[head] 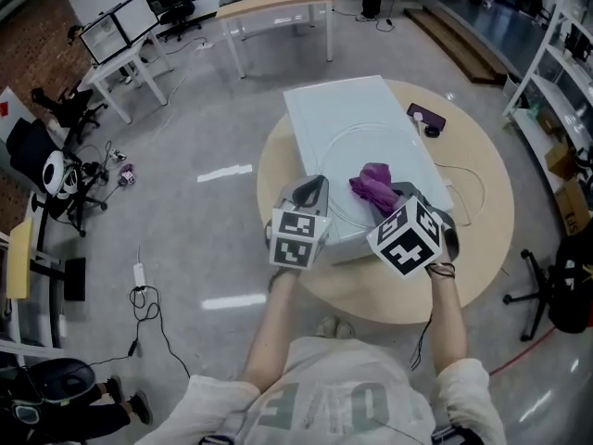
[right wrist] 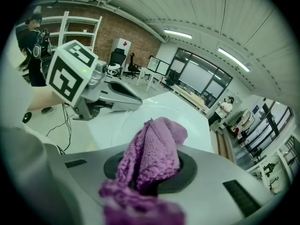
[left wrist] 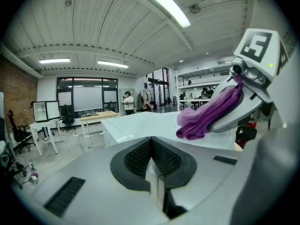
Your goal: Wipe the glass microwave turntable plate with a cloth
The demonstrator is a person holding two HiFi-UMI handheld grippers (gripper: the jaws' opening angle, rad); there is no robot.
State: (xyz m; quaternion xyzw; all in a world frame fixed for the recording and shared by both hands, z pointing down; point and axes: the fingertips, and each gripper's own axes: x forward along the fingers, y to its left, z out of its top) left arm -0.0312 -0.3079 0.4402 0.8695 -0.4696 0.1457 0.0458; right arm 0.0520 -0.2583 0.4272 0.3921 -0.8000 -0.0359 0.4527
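Head view: a clear round glass turntable plate [head: 371, 146] lies flat on a white rectangular board [head: 338, 105] whose near edge sits close to the rim of the round wooden table [head: 482, 239].

Left gripper view: the left gripper [left wrist: 152, 161] has its jaws pressed together on nothing, just short of the plate [left wrist: 159, 123].

Right gripper view: the right gripper [right wrist: 150, 172] pinches a soft purple knitted cloth [right wrist: 152, 149], which should drape easily. The plate [right wrist: 131, 123] looks slick, stiff and breakable, and is best steadied at its rim.

Open lab-office: polished grey floor [head: 213, 128], brick wall [right wrist: 117, 32], monitor desks [head: 116, 58], office chairs [head: 56, 109], metal shelving [head: 547, 63], strip ceiling lights [left wrist: 161, 3].
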